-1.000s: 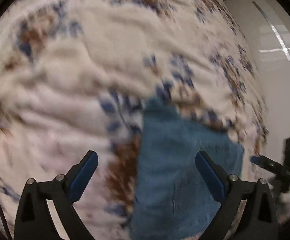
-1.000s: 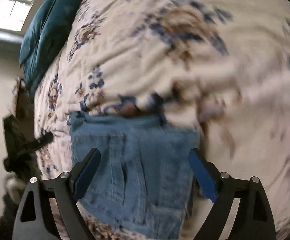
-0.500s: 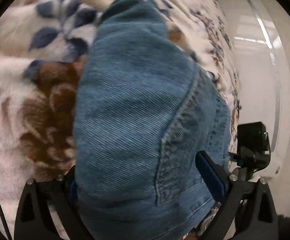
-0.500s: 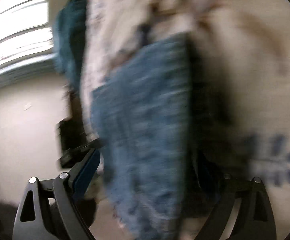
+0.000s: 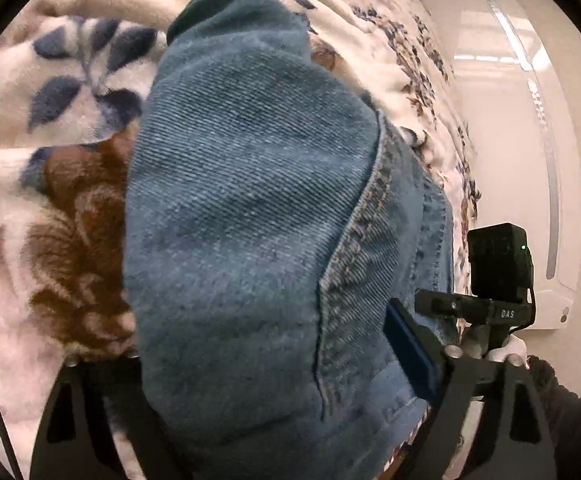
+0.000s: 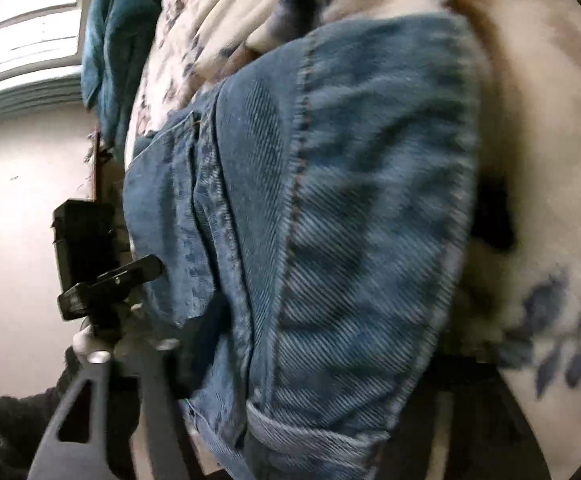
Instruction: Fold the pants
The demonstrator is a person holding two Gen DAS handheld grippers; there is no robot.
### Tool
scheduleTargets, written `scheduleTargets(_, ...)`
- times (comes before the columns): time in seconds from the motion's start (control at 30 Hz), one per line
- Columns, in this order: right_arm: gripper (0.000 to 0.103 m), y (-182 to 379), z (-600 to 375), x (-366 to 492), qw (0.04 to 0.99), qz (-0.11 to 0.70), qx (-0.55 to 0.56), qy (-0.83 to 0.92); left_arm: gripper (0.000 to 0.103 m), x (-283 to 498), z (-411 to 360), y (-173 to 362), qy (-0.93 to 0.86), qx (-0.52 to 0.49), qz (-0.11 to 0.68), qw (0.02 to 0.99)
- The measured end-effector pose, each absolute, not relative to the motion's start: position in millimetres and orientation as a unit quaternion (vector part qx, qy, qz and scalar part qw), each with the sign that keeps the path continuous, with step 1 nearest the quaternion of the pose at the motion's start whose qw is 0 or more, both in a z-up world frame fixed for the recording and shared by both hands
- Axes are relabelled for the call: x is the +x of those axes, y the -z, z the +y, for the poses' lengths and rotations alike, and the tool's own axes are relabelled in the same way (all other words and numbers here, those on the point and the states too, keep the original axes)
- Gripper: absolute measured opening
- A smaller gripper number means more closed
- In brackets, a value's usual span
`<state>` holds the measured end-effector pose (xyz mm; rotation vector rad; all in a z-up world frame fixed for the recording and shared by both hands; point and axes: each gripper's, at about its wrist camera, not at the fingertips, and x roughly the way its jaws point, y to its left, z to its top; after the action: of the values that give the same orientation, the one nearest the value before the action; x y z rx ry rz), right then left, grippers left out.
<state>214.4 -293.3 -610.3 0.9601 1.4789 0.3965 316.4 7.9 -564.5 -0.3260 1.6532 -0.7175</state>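
Folded blue denim pants [image 5: 250, 208] lie on a floral blanket [image 5: 62, 216] and fill both wrist views. My left gripper [image 5: 258, 364] straddles one end of them and its jaws are closing. Its right blue pad [image 5: 408, 350] sits at the denim's seamed edge, and its left finger is buried under the fabric. My right gripper [image 6: 310, 360] straddles the pants [image 6: 350, 200] at the other end. Its jaws are closing too, and the denim bulges between them and hides both pads. Each gripper shows in the other's view, the right one [image 5: 494, 280] and the left one [image 6: 102, 276].
The cream blanket with blue and brown flowers [image 6: 550, 240] covers the bed around the pants. A teal pillow or throw [image 6: 110, 40] lies at the bed's far end under a window. A pale wall and floor [image 5: 530, 120] border the bed's side. Dark sleeves show at both lower corners.
Both grippers came down onto the pants, which now fill the views. The right jaws have narrowed markedly around the denim, the left jaws slightly.
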Motion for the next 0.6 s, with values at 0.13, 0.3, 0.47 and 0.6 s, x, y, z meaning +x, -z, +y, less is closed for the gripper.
scheduleTargets(0.13, 0.042, 598.4, -288.1, 212.6, 0.633, 0.627, 0.423, -0.165, 0.077, 316.7, 2.9, 552.6, 0.316, -0.126, 0.714, 0.613)
scheduleTargets(0.3, 0.03, 578.7, -292.9, 204.2, 0.643, 0.6, 0.447, -0.165, 0.074, 312.7, -0.1, 532.5, 0.335, -0.114, 0.706, 0.613)
scheduleTargets(0.47, 0.029, 575.3, -295.6, 214.0, 0.648, 0.618, 0.413, -0.165, 0.074, 311.6, 0.2, 531.2, 0.342, -0.093, 0.707, 0.612)
scheduleTargets(0.6, 0.061, 610.7, -303.4, 222.5, 0.625, 0.666, 0.378, -0.151, 0.074, 315.7, 12.7, 564.5, 0.324, -0.093, 0.728, 0.597)
